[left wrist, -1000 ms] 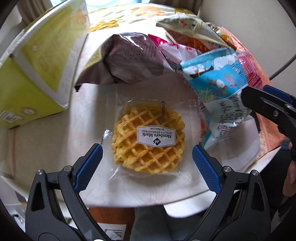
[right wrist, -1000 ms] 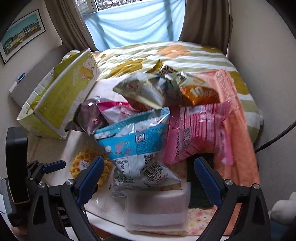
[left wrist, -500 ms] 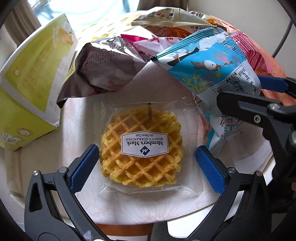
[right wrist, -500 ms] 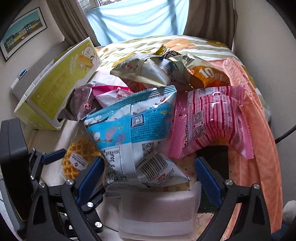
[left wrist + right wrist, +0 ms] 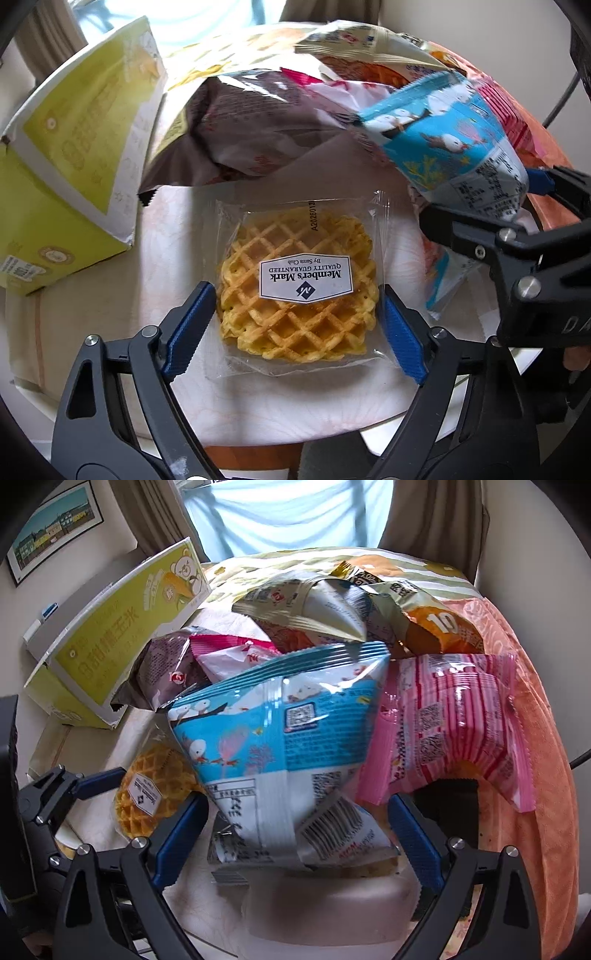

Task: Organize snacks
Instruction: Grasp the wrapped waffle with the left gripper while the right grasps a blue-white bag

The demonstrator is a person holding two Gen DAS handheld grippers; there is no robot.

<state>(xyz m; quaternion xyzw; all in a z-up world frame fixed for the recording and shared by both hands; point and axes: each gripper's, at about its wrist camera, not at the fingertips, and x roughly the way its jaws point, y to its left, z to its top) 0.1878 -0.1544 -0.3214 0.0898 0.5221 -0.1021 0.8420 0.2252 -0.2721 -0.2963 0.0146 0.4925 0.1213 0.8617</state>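
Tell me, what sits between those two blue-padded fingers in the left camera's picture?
The clear-wrapped round golden waffle lies between the left gripper's closing fingers, flat on the white table; the left wrist view shows it.

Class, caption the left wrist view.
Left gripper closing around a wrapped waffle on the table.

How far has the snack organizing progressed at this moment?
Nothing looks sorted yet: the snack bags lie piled beside the yellow box. In hand: the left gripper has its jaws closing around the wrapped waffle, and the right gripper straddles the blue bag with jaws open. Every snack remains to place.
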